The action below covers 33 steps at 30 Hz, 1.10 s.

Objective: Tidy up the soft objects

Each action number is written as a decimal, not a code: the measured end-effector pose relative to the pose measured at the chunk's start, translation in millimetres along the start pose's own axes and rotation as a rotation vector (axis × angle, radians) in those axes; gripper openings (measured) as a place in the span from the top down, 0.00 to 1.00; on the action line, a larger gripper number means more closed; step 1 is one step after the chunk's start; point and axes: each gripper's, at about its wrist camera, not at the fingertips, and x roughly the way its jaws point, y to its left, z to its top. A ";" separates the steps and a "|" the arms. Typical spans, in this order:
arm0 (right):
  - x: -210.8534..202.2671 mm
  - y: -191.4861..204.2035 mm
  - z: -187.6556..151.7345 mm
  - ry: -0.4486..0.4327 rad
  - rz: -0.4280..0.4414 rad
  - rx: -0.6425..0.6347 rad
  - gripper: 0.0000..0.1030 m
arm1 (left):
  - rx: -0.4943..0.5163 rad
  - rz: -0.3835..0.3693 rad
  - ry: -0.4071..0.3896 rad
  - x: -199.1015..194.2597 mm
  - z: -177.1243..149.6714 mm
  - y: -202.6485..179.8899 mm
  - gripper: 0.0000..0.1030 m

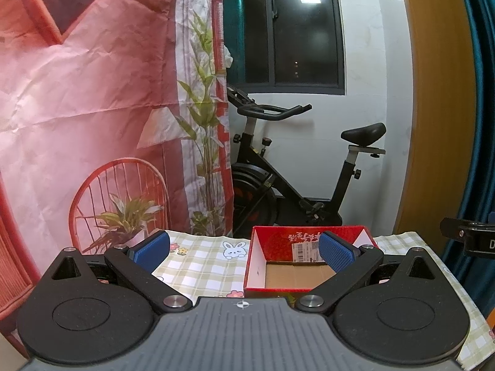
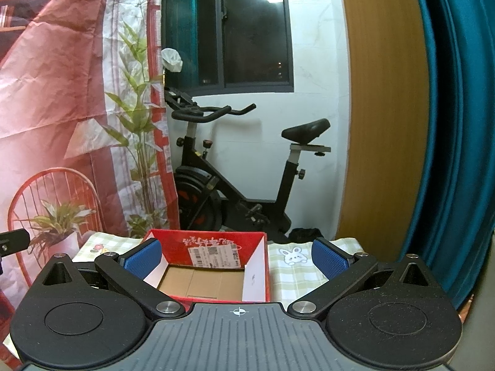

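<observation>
Nearest the lens, the left gripper (image 1: 244,252) is seen with its blue pads (image 1: 153,249) spread wide and nothing held between them. The right gripper (image 2: 236,256) is likewise held wide open and empty. A red cardboard box (image 1: 278,241) is set on the checked tablecloth (image 1: 201,266), open at the top, with only its bare brown floor shown; no soft object can be made out in either view. An exercise bike (image 2: 235,167) is placed behind the table, beside a printed backdrop (image 1: 92,92).
</observation>
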 end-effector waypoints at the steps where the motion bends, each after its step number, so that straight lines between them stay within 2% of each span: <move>1: 0.9 -0.3 -1.2 -0.004 0.006 0.002 0.00 | -0.004 -0.008 -0.004 1.6 -1.6 0.6 0.00; 4: 7.5 -5.6 -10.2 -0.030 0.046 0.020 0.00 | -0.010 -0.044 -0.011 11.3 -7.1 3.0 0.00; 7: 20.5 -10.8 -22.7 -0.021 0.108 0.038 0.00 | -0.005 -0.047 0.008 28.8 -16.0 3.2 0.00; 10: 38.0 -15.3 -36.4 -0.001 0.105 0.036 0.00 | 0.011 -0.033 0.054 50.9 -24.2 0.8 0.00; 16: 84.2 -19.2 -71.1 0.107 0.095 -0.005 0.00 | 0.047 -0.073 0.210 101.1 -45.7 -11.7 0.00; 20: 111.6 -21.9 -90.6 0.206 0.065 -0.009 0.00 | 0.034 -0.123 0.284 129.4 -63.8 -15.0 0.00; 27: 146.4 -29.3 -121.0 0.288 0.069 -0.005 0.03 | 0.039 -0.186 0.380 160.9 -90.7 -23.0 0.00; 29: 155.9 -32.4 -129.1 0.330 0.088 0.010 0.10 | 0.054 -0.213 0.402 167.4 -97.5 -29.0 0.04; 31: 166.5 -33.6 -139.1 0.377 0.114 0.026 0.16 | 0.068 -0.249 0.424 175.7 -102.7 -33.6 0.18; 33: 173.3 -36.3 -148.9 0.417 0.140 0.044 0.23 | 0.077 -0.287 0.449 184.4 -108.4 -37.4 0.24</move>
